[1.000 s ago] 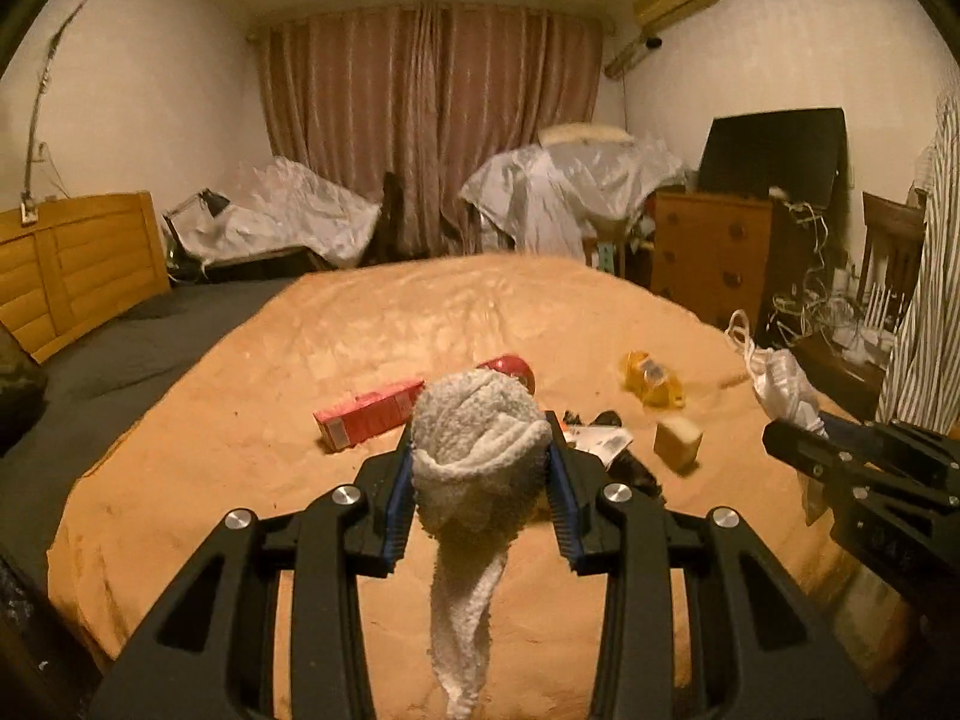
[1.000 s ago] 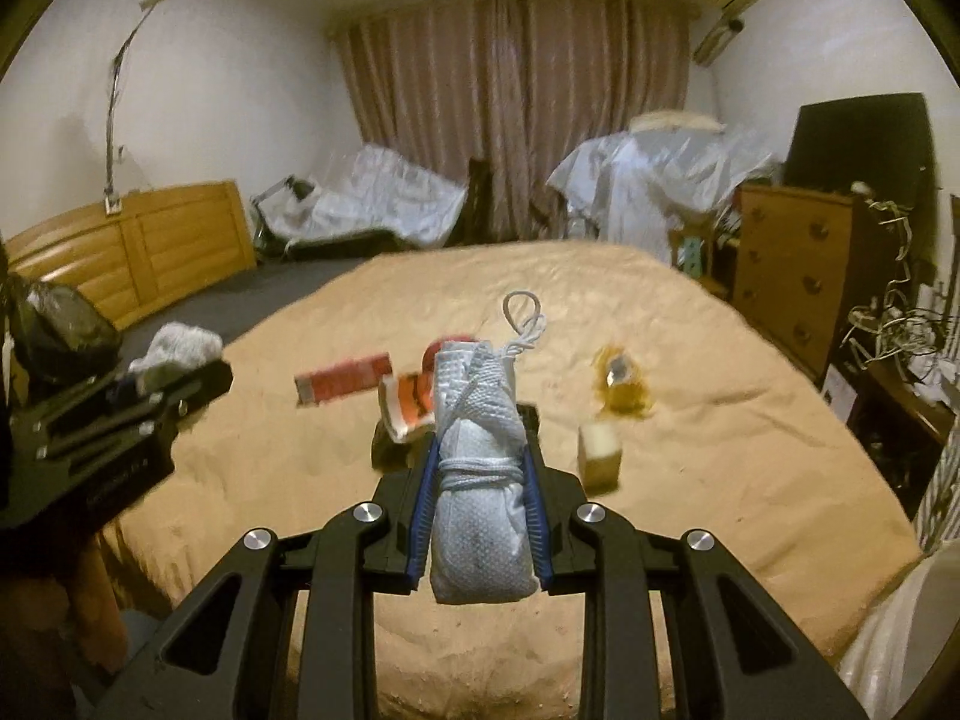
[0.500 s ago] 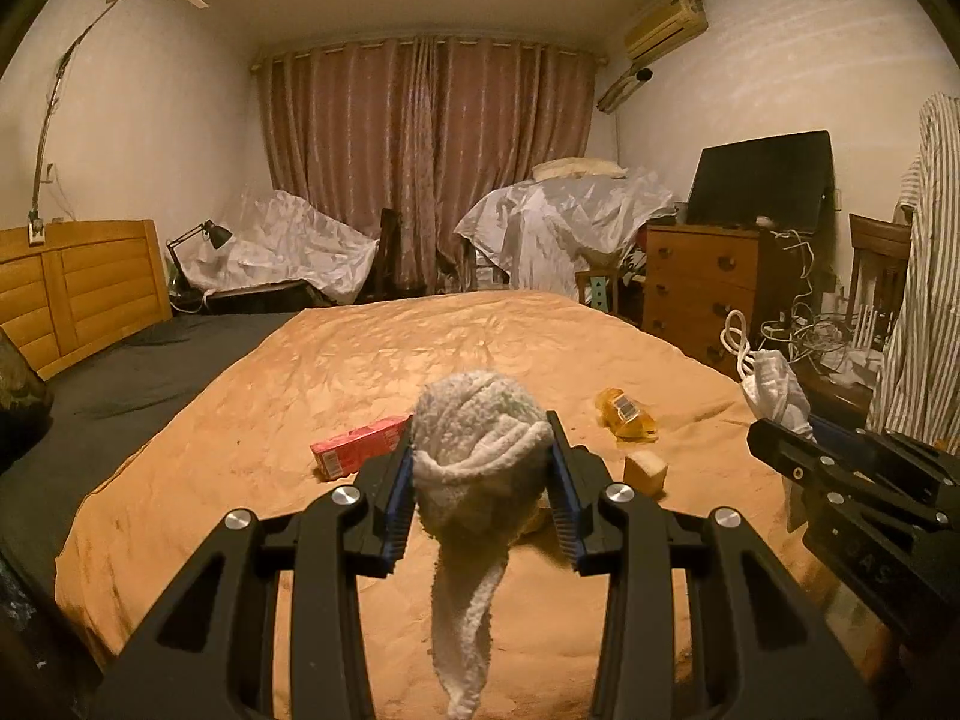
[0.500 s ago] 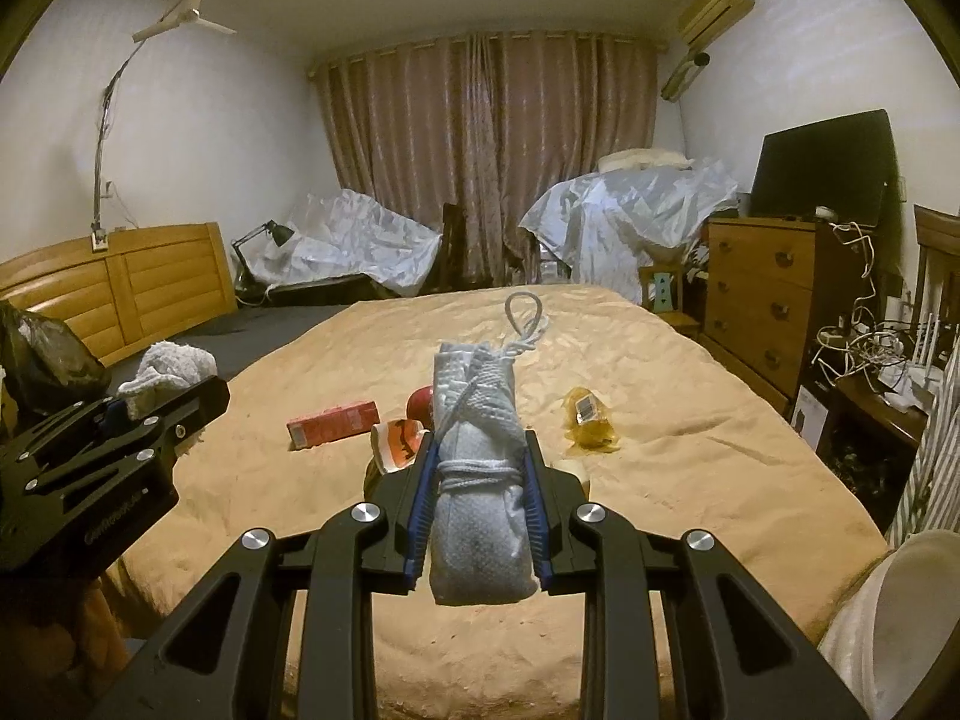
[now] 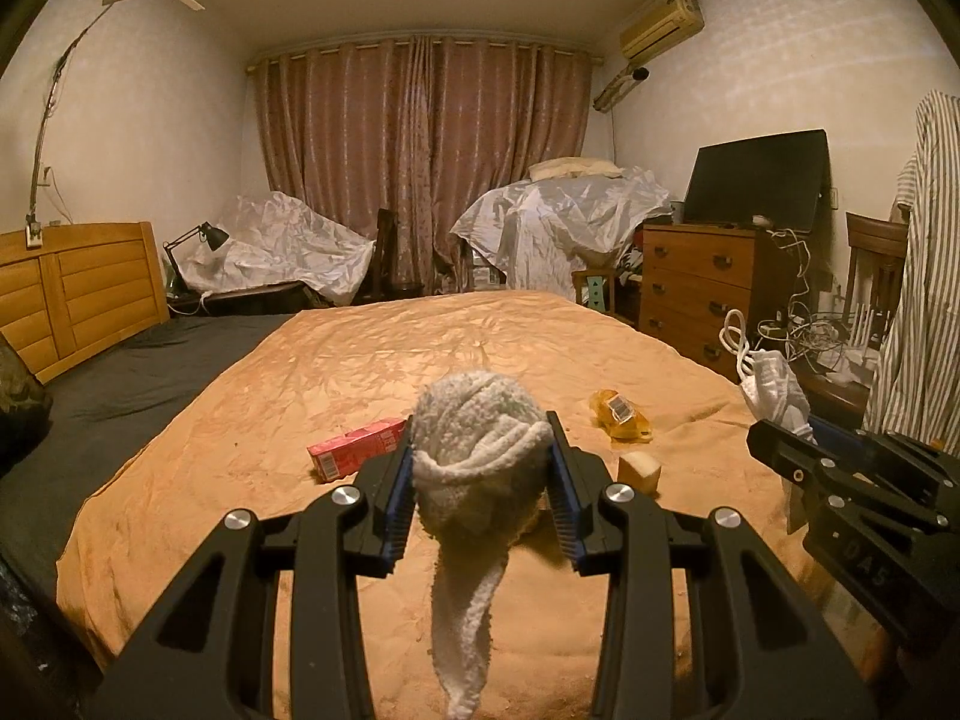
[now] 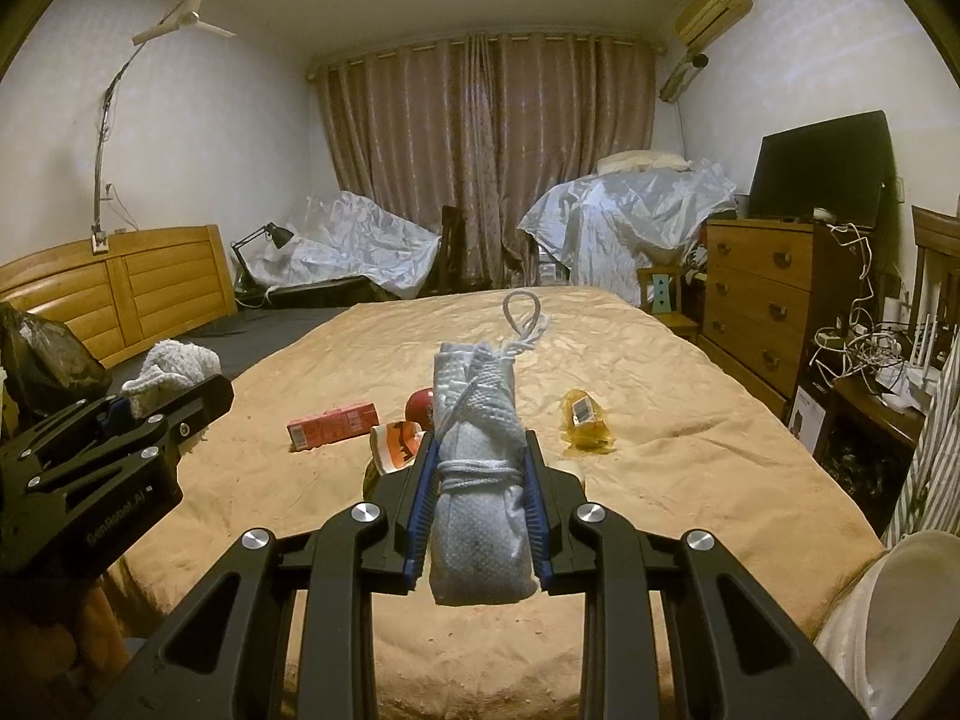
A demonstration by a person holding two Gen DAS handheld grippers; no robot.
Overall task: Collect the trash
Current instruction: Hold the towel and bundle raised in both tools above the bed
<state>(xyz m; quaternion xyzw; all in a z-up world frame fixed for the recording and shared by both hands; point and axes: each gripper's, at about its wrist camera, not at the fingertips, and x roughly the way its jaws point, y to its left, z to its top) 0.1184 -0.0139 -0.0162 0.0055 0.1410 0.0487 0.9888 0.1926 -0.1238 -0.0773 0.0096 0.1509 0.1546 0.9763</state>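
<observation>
Black left gripper (image 6: pixel 120 420) marked "GenRobot.AI"

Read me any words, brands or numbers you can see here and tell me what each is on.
"GenRobot.AI": side of the left tongs.
"0A5", partly cut off: side of the right tongs.
Red carton, cup and yellow wrapper's barcode label: print too small to read.

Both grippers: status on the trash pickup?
Left gripper shut on fluffy white towel wad. Right gripper shut on white mesh bundle tied with cord. Red carton, yellow wrapper on orange bedspread. Nothing blocking.
</observation>
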